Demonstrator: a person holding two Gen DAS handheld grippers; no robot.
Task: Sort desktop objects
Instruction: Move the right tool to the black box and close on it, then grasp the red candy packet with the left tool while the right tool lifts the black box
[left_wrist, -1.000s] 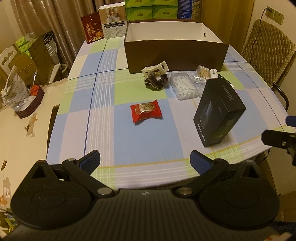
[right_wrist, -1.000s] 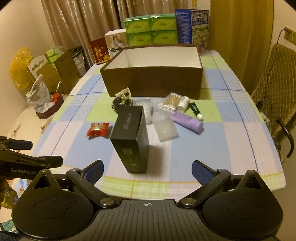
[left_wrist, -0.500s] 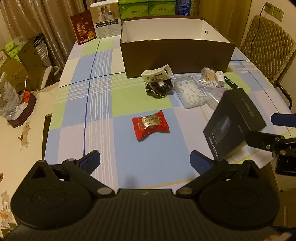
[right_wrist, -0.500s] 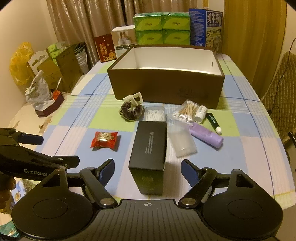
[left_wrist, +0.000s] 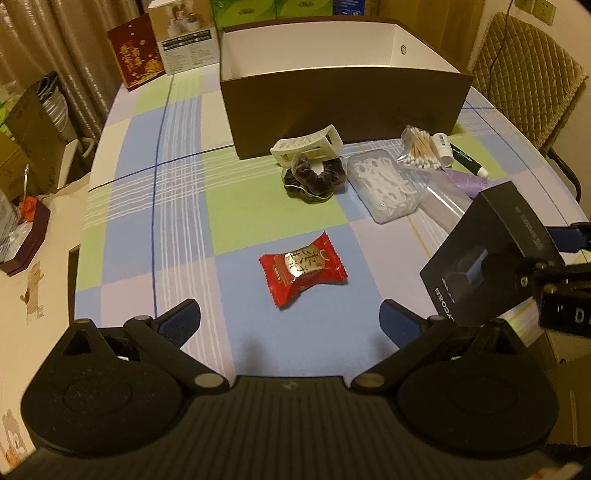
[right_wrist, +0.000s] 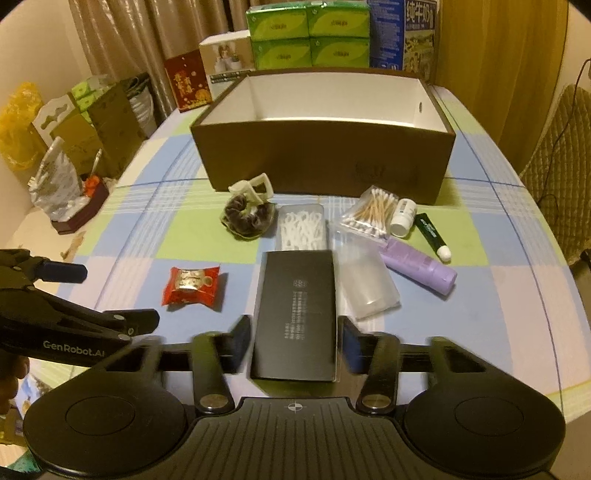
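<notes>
A black carton (right_wrist: 297, 310) stands on the checked tablecloth, between the fingers of my right gripper (right_wrist: 293, 345). The jaws stand close on both its sides with a thin gap still showing. In the left wrist view the carton (left_wrist: 491, 254) is at the right with the right gripper on it. My left gripper (left_wrist: 290, 317) is open and empty, just short of a red candy packet (left_wrist: 303, 269). A large brown open box (right_wrist: 325, 140) stands behind, with nothing visible inside.
In front of the box lie a hair claw on a dark scrunchie (right_wrist: 249, 214), a clear case of floss picks (right_wrist: 303, 229), cotton swabs (right_wrist: 371, 214), a small white bottle (right_wrist: 402, 218), a green tube (right_wrist: 430, 234), a purple tube (right_wrist: 417, 266) and a clear lid (right_wrist: 364, 280).
My right gripper has moved forward around the black carton and narrowed its jaws from wide open to almost on it. My left gripper has moved closer to the red packet.
</notes>
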